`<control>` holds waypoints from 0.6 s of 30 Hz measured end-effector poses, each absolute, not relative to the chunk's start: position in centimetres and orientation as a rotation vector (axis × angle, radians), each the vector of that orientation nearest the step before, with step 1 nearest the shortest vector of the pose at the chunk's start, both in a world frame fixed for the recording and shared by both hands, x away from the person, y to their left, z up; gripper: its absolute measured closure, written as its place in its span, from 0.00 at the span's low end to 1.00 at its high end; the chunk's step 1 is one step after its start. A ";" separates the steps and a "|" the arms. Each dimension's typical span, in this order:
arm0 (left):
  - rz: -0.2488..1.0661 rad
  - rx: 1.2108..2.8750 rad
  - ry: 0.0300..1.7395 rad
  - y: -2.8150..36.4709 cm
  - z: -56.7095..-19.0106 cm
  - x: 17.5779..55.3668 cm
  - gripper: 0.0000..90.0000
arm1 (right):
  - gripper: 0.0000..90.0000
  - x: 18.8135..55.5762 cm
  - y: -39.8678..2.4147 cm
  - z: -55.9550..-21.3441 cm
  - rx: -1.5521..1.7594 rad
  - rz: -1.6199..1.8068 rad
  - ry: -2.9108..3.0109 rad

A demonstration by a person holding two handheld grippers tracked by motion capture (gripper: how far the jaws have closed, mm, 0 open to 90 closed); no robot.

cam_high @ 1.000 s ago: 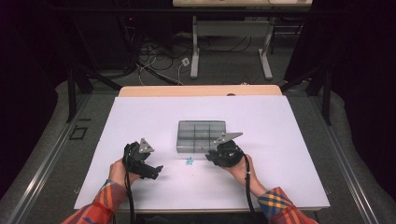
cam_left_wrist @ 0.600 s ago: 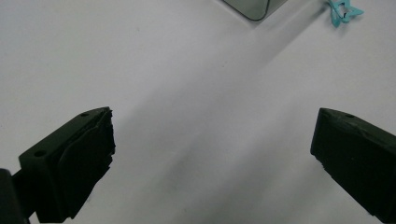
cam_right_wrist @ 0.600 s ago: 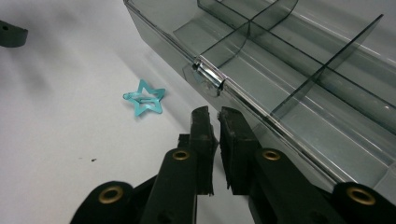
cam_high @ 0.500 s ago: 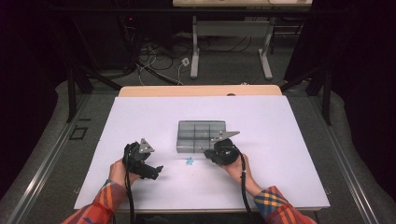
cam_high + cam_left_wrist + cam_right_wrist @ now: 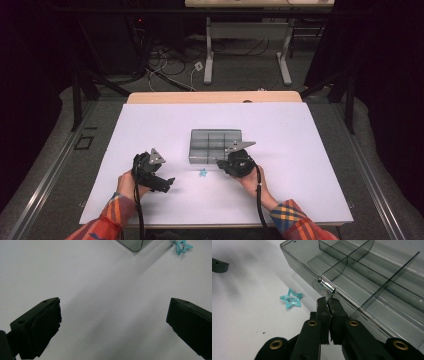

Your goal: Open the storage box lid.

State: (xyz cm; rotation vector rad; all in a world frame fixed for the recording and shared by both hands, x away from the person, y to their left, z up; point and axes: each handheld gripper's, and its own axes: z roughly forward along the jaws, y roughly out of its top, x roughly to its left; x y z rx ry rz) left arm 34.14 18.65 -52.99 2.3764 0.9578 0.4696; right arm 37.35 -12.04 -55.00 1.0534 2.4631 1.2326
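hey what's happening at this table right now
A person at a white table holds a tool in each hand. The right tool, its jaws just closed together with nothing visibly between them, sits at the front latch of a smoky clear compartment box. The left tool hovers open over bare table. A small teal star hair clip lies on the table beside the box, untouched.

High view: white table (image 5: 150, 130) evenly bright under overhead light, surroundings falling to near black, image soft and low in detail. Left gripper view: close jaws blurred at the edges, broad soft shadow streak crossing the tabletop diagonally. Right gripper view sharper: bright glare lines along the clear box (image 5: 372, 282) rim and dividers, soft shadow under the star clip (image 5: 292, 298).
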 end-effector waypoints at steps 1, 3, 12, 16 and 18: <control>0.469 2.377 0.957 18.6 -53.0 34.1 0.00 | 0.98 37.3 -12.0 -55.0 1.054 1.234 2.460; 0.469 2.378 0.954 18.6 -53.0 34.2 0.00 | 0.98 37.3 -12.0 -55.0 1.052 1.233 2.459; 0.475 2.374 0.953 18.6 -53.0 34.1 0.00 | 0.98 37.2 -12.1 -55.0 1.052 1.242 2.453; 0.473 2.373 0.951 18.6 -52.9 34.1 0.00 | 0.98 37.1 -12.1 -55.0 1.054 1.251 2.446; 0.474 2.370 0.953 18.6 -53.0 34.1 0.00 | 0.98 37.1 -12.1 -55.0 1.052 1.253 2.442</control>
